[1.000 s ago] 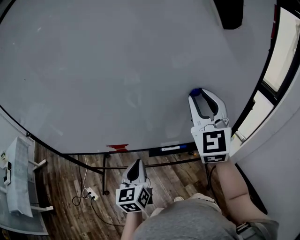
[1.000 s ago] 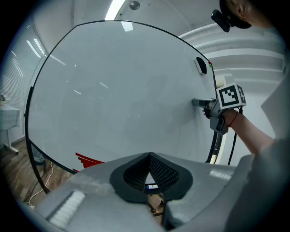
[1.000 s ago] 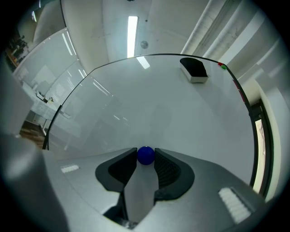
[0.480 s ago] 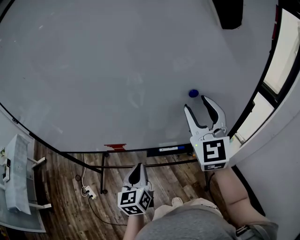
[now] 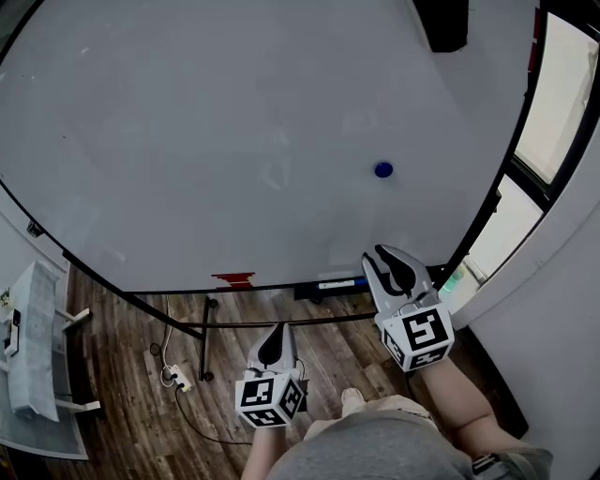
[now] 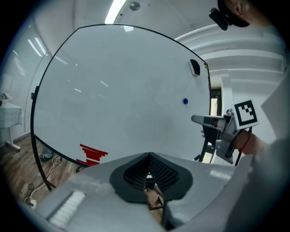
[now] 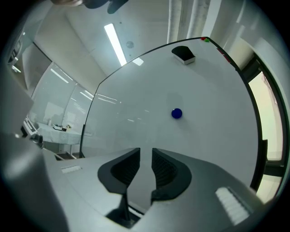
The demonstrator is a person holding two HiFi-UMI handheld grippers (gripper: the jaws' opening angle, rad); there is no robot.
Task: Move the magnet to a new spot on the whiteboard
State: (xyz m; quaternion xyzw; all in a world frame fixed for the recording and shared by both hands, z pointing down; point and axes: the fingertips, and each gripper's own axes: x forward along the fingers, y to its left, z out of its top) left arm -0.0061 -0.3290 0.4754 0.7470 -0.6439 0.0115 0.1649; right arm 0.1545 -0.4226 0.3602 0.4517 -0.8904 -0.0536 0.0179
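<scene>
- Magnet (image 5: 383, 170): small blue disc stuck on the whiteboard (image 5: 234, 141), right of centre in the head view. Nothing touches it.
- Right claw (image 5: 382, 258): lower right of the frame, by the board's bottom edge. It is below the magnet and well apart from it. Its jaws have just been closing and stand a narrow gap apart, with nothing between them.
- Left claw (image 5: 273, 333): bottom centre, over the wood floor (image 5: 141, 366). Jaws together, empty. The magnet lies far up and to the right.
- Eraser (image 5: 447, 23): black, upper right of the board.
</scene>
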